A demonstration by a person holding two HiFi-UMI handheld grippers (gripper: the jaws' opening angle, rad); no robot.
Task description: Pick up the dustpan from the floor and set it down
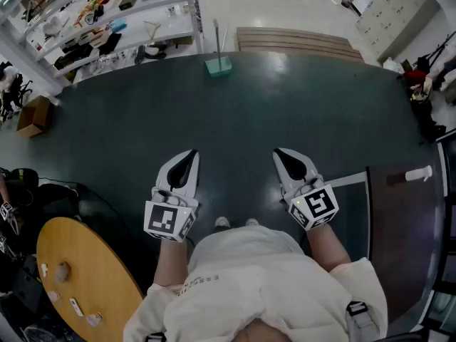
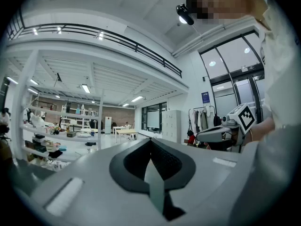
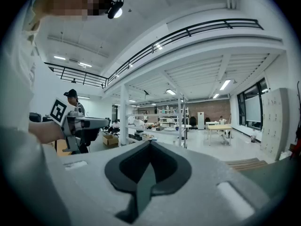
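Observation:
The teal dustpan (image 1: 218, 64) stands on the dark green floor far ahead, its thin handle upright. Both grippers are held level at waist height, well short of it. In the head view my left gripper (image 1: 189, 154) has its jaws together with nothing between them. So does my right gripper (image 1: 280, 153). In the left gripper view the jaws of the left gripper (image 2: 151, 141) meet at the tip, and the right gripper (image 2: 222, 133) shows beside it. The right gripper view shows that gripper (image 3: 150, 143) closed and empty. The dustpan is in neither gripper view.
A round wooden table (image 1: 80, 275) with small items is at the lower left. A dark brown table (image 1: 403, 234) with a white bottle (image 1: 417, 174) is at the right. Cluttered shelves (image 1: 107, 20), a cardboard box (image 1: 34, 115) and a wooden pallet (image 1: 299, 43) border the far floor.

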